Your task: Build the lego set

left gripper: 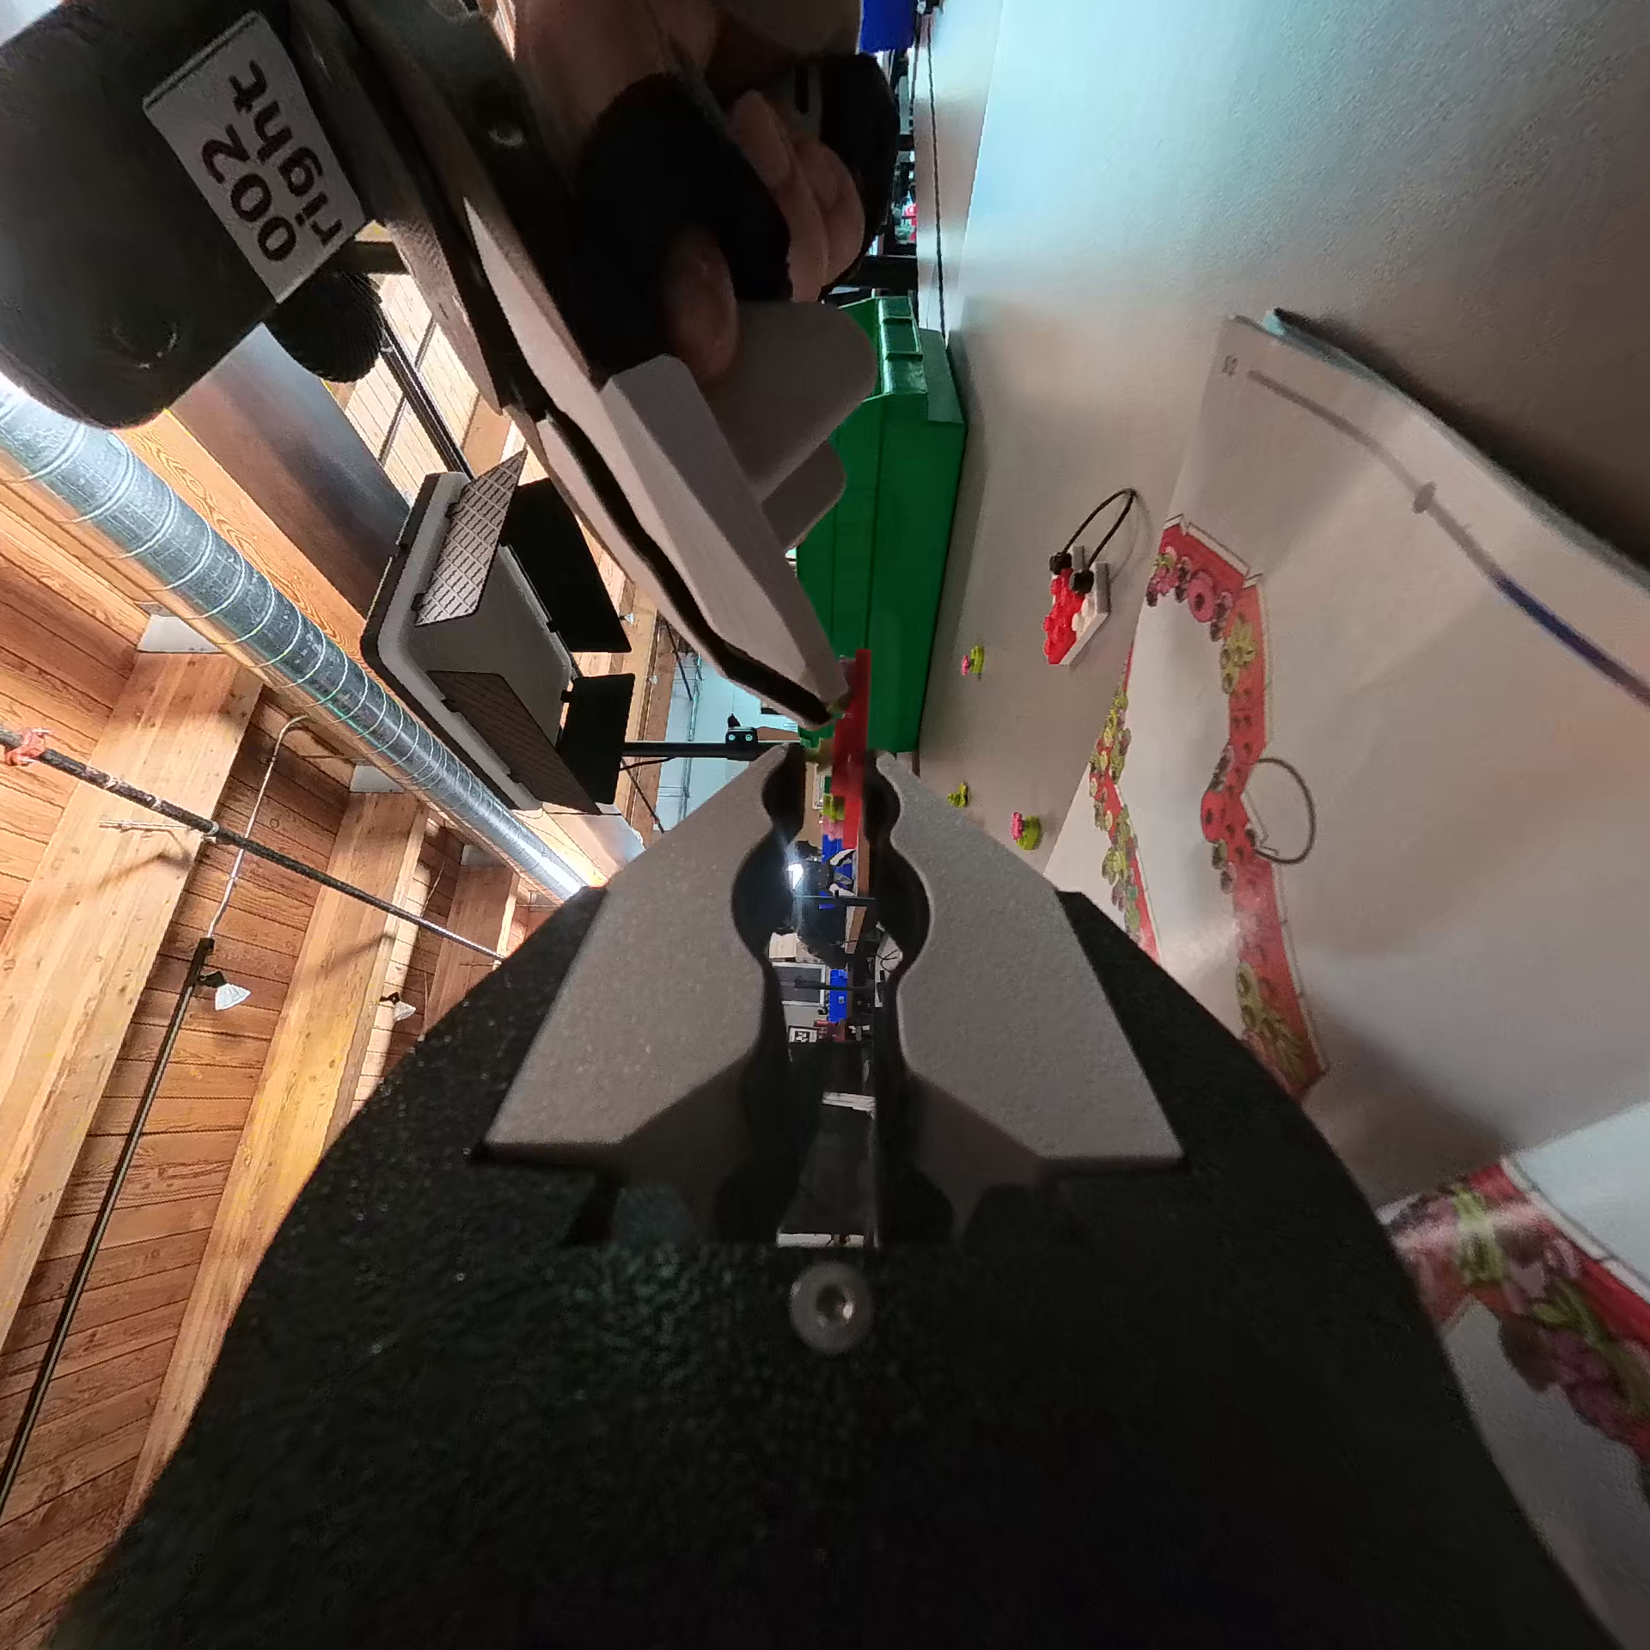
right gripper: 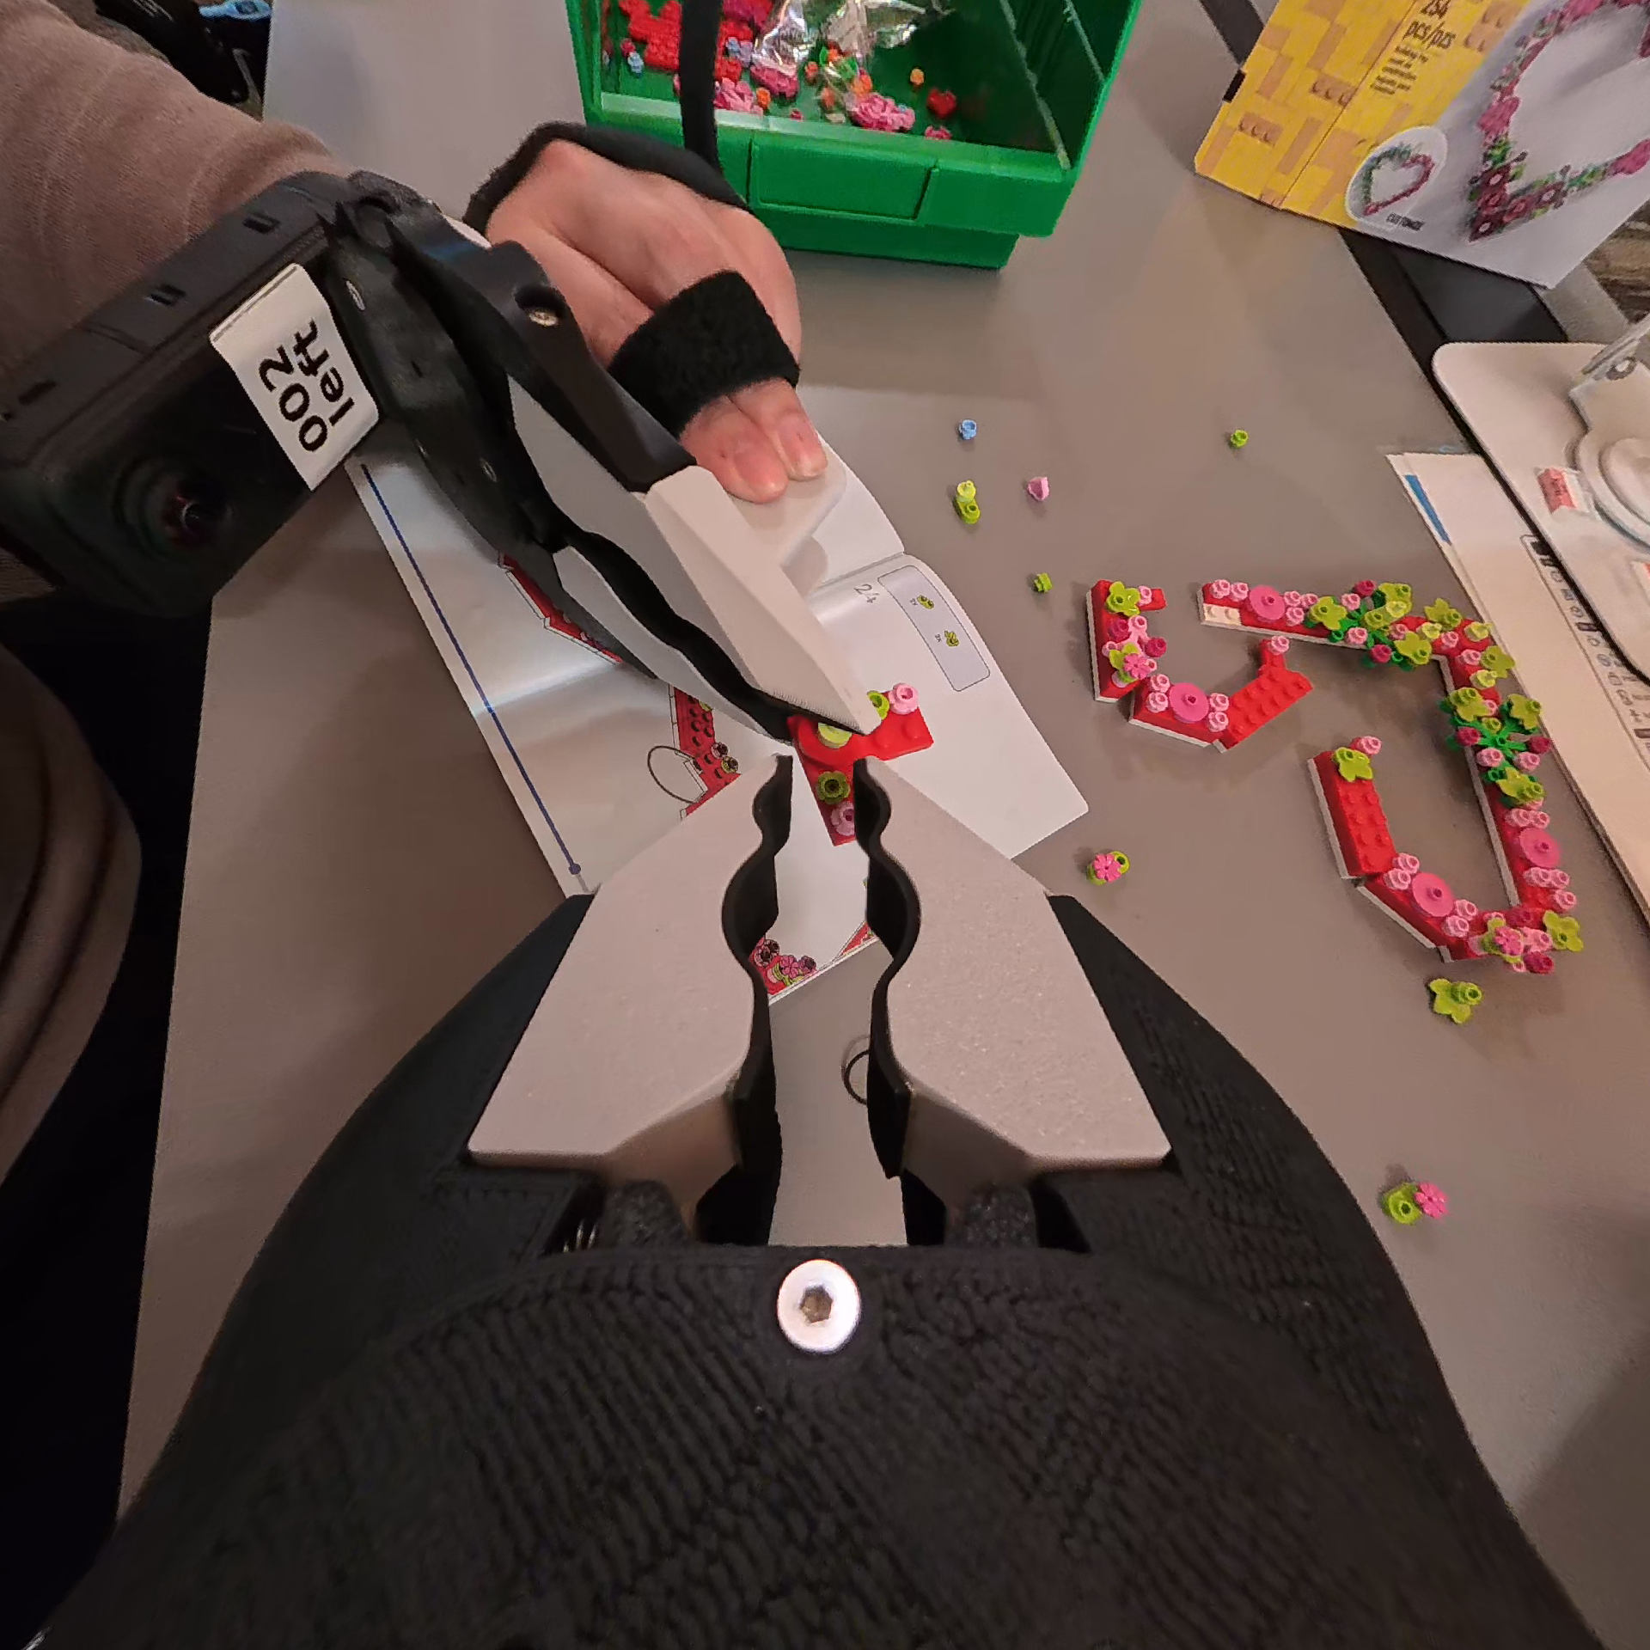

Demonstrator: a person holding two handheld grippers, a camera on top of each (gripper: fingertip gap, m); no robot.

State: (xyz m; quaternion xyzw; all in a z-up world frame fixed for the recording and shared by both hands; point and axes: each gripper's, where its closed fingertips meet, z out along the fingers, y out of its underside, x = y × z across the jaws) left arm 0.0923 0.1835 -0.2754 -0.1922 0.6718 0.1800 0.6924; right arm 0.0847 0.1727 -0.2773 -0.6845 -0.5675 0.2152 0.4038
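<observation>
Above the open instruction booklet (right gripper: 937, 759), both of your grippers meet on one red angled plate (right gripper: 893, 737) dotted with lime and pink studs. Your left gripper (right gripper: 839, 710) is clamped on its upper end; in the left wrist view its fingertips pinch the plate edge-on (left gripper: 853, 768). Your right gripper (right gripper: 823, 775) is narrowly parted, its tips straddling the plate's lower leg; whether they press it, you cannot tell. Right of the booklet lie the flowered heart segments (right gripper: 1393, 768) and loose flower studs (right gripper: 1107, 866); beyond it stands the green parts bin (right gripper: 884, 179).
</observation>
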